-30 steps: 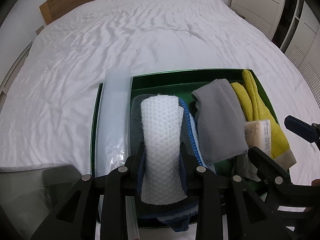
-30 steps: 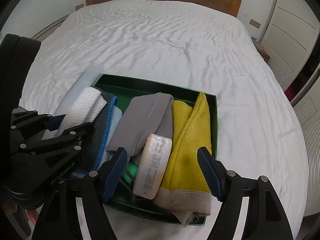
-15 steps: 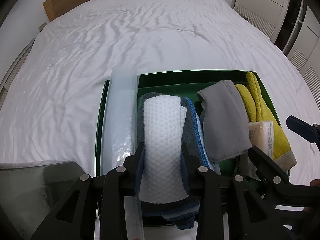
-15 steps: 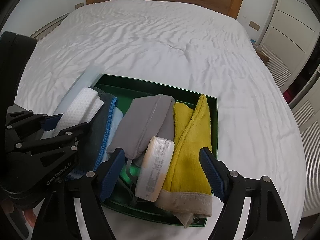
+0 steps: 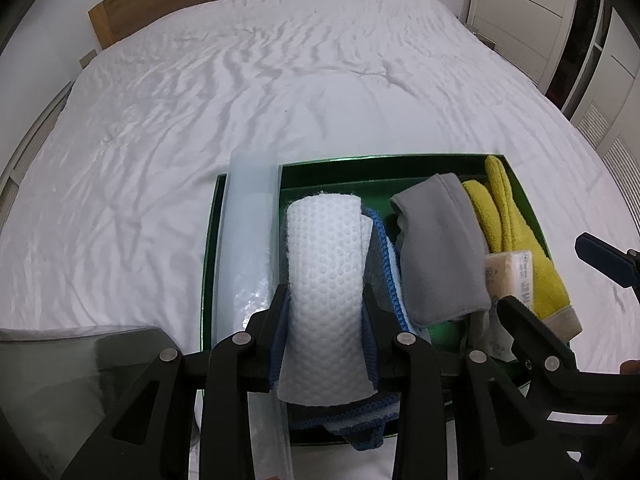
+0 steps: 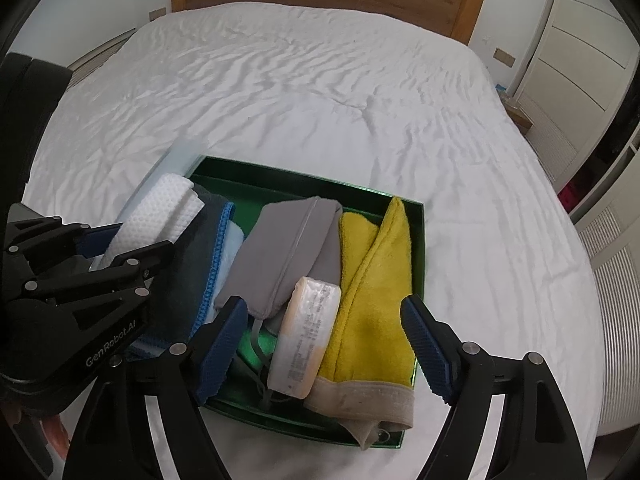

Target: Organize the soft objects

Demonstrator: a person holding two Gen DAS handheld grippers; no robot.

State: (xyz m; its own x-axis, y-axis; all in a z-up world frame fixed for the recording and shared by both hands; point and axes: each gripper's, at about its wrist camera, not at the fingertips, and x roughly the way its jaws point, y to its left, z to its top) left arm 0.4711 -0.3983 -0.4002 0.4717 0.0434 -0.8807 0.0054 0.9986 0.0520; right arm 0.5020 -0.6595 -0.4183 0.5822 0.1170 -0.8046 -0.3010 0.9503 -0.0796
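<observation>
The left gripper (image 5: 325,316) clamps a rolled white waffle-textured cloth (image 5: 325,280) between its blue pads, at the left of the green tray (image 6: 418,216) on the white bed (image 6: 320,92). The right gripper (image 6: 324,344) hangs wide with nothing pinched, over a wrapped pale packet (image 6: 308,336) lying between a grey cloth (image 6: 288,240) and a yellow cloth (image 6: 372,280).

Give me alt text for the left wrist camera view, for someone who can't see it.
The left gripper clamps a rolled white cloth over a green tray on a white bed. Grey and yellow cloths lie to its right in the tray.
</observation>
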